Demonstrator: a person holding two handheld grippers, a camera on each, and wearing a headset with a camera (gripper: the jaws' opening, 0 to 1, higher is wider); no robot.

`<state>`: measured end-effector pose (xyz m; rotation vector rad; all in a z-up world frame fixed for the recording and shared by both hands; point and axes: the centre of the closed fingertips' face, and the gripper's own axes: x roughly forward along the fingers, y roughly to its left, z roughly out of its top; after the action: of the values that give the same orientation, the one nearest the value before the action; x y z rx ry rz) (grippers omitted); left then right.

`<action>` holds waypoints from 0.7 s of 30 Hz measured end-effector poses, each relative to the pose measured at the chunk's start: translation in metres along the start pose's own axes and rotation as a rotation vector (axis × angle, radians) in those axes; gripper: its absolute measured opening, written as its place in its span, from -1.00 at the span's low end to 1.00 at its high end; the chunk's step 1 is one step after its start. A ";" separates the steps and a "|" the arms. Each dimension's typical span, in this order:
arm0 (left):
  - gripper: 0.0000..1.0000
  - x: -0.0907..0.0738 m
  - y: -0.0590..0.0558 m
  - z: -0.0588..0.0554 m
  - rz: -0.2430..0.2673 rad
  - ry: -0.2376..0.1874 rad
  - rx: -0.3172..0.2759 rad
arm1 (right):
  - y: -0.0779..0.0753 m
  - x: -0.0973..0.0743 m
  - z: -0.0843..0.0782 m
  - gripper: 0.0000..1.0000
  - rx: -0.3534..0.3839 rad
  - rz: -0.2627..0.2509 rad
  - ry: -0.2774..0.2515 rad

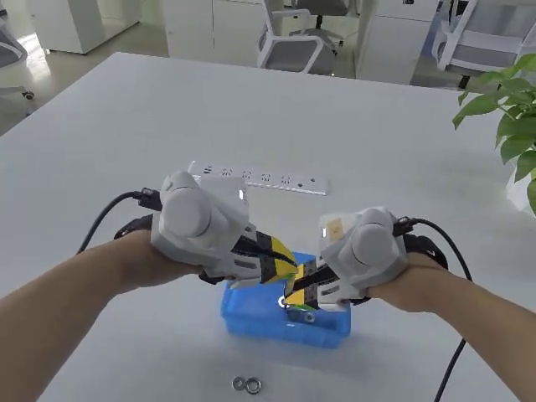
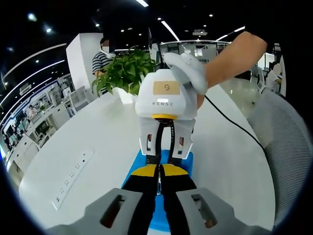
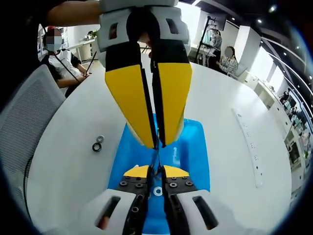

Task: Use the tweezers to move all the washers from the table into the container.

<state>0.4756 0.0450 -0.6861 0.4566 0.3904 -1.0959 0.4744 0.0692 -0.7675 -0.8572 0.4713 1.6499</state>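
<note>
Washers (image 1: 246,384): two, side by side and touching, flat on the table (image 1: 126,126). They sit outside the container, on the person's side of both sets of jaw tips and well apart from them. In the right gripper view the pair (image 3: 98,143) lies left of that gripper's jaws, beyond the container wall.
Single washer (image 3: 157,191): lies on the container floor, directly under the right gripper's jaw tips.
Tweezers (image 3: 155,159): thin metal legs, running from between the left gripper's yellow jaws down to the right gripper's tips, above the container.
Left gripper (image 1: 289,264): jaws clamped on the tweezers, tips over the container and pointing at the right gripper.
Right gripper (image 1: 293,293): tips just beside the left gripper's, nose to nose. Its jaws stand close on either side of the tweezers' lower end; whether they press it cannot be told.
Container (image 1: 251,322): blue, rectangular, open-topped, directly beneath both sets of tips.
Power strip (image 1: 260,178): white, flat on the table, beyond both grippers on the far side of the container.
Plant (image 1: 511,117): green leaves, well right of the right gripper.
</note>
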 end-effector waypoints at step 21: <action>-0.90 0.001 0.001 0.003 -0.004 -0.001 0.007 | -0.001 -0.018 -0.003 -0.52 0.058 -0.056 -0.006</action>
<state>0.4774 0.0434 -0.6836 0.4617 0.3868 -1.1012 0.4771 0.0554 -0.7555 -0.8159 0.4847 1.5793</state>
